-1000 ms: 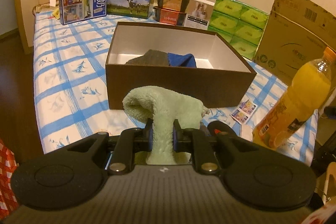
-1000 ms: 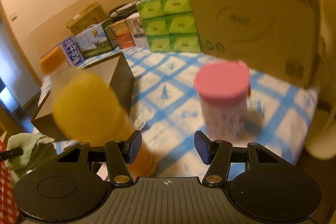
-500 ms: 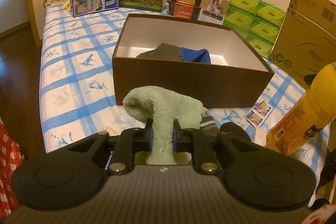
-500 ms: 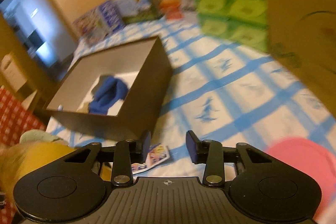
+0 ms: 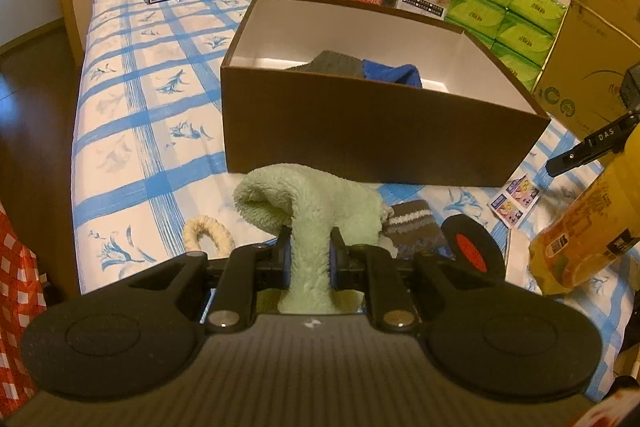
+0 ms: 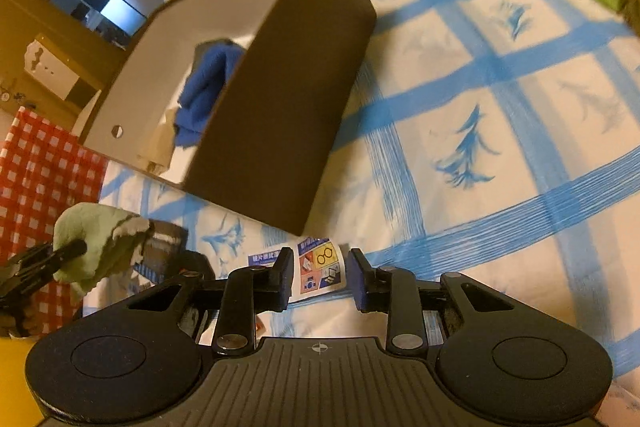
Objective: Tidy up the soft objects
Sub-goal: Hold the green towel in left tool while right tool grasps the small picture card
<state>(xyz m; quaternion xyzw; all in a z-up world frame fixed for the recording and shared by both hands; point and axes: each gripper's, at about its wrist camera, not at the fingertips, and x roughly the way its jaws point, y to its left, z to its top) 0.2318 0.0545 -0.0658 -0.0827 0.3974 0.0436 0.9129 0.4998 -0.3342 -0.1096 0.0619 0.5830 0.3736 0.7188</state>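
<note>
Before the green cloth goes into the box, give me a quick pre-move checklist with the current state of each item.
1. Left gripper shut on the green cloth: ok, both pads press its neck.
2. Cloth clear of the bed: cannot tell, its lower end is hidden behind the gripper.
3. Box open with room inside: ok, no lid; a grey cloth and blue cloth fill only part of the floor.
4. Path over the near wall: ok, nothing stands between cloth and box.
5. Right gripper out of the way: ok, its jaws have just been closing on nothing, above a leaflet beside the box.
6. Striped sock left on the bed: not ok, not yet boxed.
</note>
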